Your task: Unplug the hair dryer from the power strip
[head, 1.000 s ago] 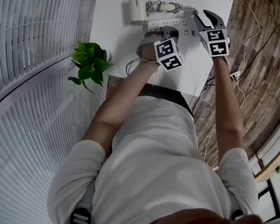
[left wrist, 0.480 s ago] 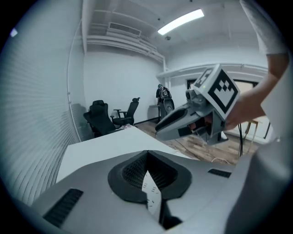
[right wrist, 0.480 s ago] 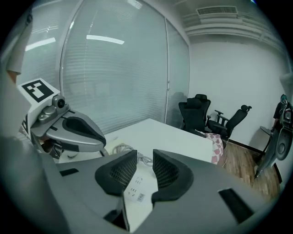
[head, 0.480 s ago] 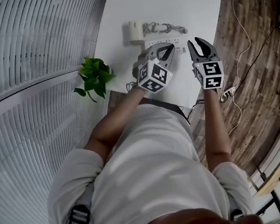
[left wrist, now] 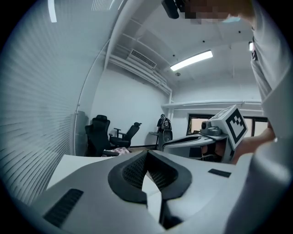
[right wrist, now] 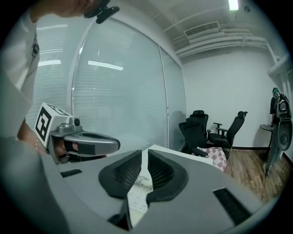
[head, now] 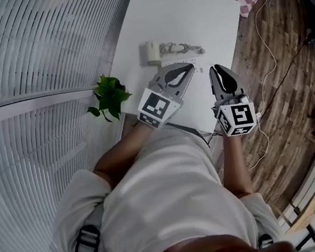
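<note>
L gripper [left wrist: 146, 154]: tips meet, only an oval hollow behind them, nothing in it. R gripper [right wrist: 143, 155]: jaws have just been closing and now stand at a thin slit. Nothing is between the pads; the power strip [right wrist: 136, 200] shows far below through the gap. So both are empty and touch nothing.

Both point roughly level, side by side w/ the marker cubes toward the person, and sit well above the table [head: 189, 14]. Judged from that, they're held clear of the work, not reaching for it, i.e. a pull-back pose rather than an approach.

Below them the hair dryer [head: 153, 52] lies near the table's window edge. Its cord [head: 182, 48] is bunched just beside it, on the side toward the floor. The strip sits just nearer the person than the dryer and cord, and the head view has it partly behind the L gripper. The plug looks out of the strip, but it's too small to be sure. If so, the task is approx done.

1 potted plant [head: 109, 97] stands at the window edge, apart from the dryer.
</note>
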Motion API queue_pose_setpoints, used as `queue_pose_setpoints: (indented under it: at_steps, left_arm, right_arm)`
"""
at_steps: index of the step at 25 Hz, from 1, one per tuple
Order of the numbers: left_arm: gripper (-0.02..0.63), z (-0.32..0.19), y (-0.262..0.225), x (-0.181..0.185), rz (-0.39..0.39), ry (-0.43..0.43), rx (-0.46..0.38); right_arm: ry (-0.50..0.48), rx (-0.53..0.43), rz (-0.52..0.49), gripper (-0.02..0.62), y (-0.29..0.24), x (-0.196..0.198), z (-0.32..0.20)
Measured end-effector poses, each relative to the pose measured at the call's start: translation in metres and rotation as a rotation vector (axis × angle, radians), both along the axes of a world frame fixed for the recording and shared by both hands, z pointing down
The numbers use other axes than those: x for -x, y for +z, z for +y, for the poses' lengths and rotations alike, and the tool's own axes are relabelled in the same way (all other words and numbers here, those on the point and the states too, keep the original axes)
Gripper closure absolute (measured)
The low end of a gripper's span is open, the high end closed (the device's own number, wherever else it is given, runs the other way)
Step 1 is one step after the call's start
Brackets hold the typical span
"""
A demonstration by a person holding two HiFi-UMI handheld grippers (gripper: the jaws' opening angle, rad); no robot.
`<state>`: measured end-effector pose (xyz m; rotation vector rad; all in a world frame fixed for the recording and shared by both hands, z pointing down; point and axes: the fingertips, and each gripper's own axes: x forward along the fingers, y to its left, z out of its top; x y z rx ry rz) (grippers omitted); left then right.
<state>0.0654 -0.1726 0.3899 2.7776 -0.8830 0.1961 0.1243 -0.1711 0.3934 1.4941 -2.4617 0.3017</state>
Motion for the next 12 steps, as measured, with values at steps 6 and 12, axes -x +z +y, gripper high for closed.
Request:
queue_pose_setpoints:
  at_steps: [6,12]
  left_arm:
    - [0.584,0.021,-0.039,0.008,0.09,0.017,-0.039]
    - [0.584,0.041,-0.081,0.016,0.14,0.035,-0.101]
  right_arm:
    - [-0.073,-0.052,-0.024,0.549,-0.041,0.021,0.031]
    - [-0.101,-0.043,-0.058,0.557,-0.071,0.032,0.052]
